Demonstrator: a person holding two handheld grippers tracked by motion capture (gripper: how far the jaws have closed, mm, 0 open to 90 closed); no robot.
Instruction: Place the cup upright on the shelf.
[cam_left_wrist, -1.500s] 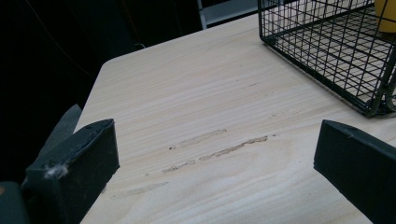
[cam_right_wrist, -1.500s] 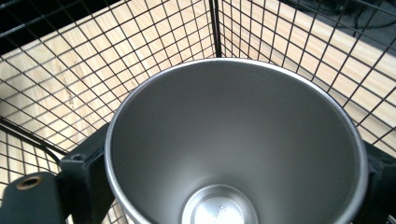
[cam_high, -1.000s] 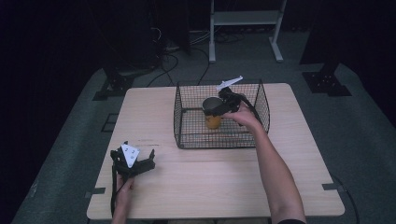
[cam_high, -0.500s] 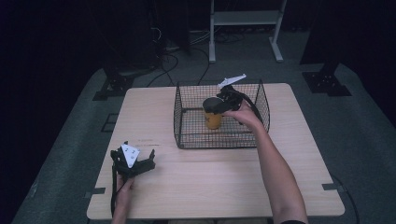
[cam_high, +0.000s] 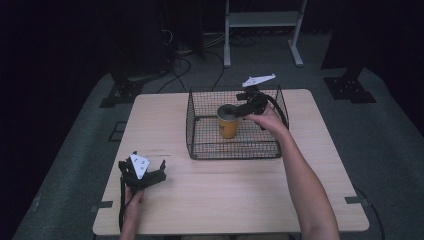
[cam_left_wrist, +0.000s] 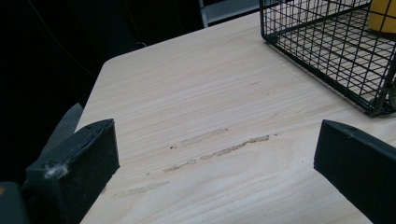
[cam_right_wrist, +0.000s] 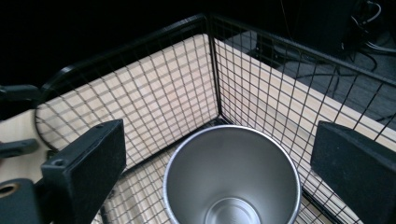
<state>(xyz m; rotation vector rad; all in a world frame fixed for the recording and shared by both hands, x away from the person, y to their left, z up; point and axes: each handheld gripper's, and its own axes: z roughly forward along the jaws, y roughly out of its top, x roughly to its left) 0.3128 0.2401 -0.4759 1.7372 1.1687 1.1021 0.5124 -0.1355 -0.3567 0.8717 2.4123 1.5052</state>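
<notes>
Right gripper view, cup (cam_right_wrist: 231, 175) upright in basket (cam_right_wrist: 154, 88), mouth up, axis vertical, right gripper (cam_right_wrist: 224, 172) jaws just opened wide, clear of it.

Dim room, grey carpet (cam_high: 380, 150), white stand (cam_high: 262, 20), floor cables (cam_high: 185, 62).

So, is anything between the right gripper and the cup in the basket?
Nothing visible. The right gripper hangs open just above the cup, which stands upright inside the wire basket, its mouth clear.

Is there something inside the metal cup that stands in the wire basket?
No: the right gripper view looks straight down into the cup, and its shiny steel bottom is bare inside the wire basket.
</notes>
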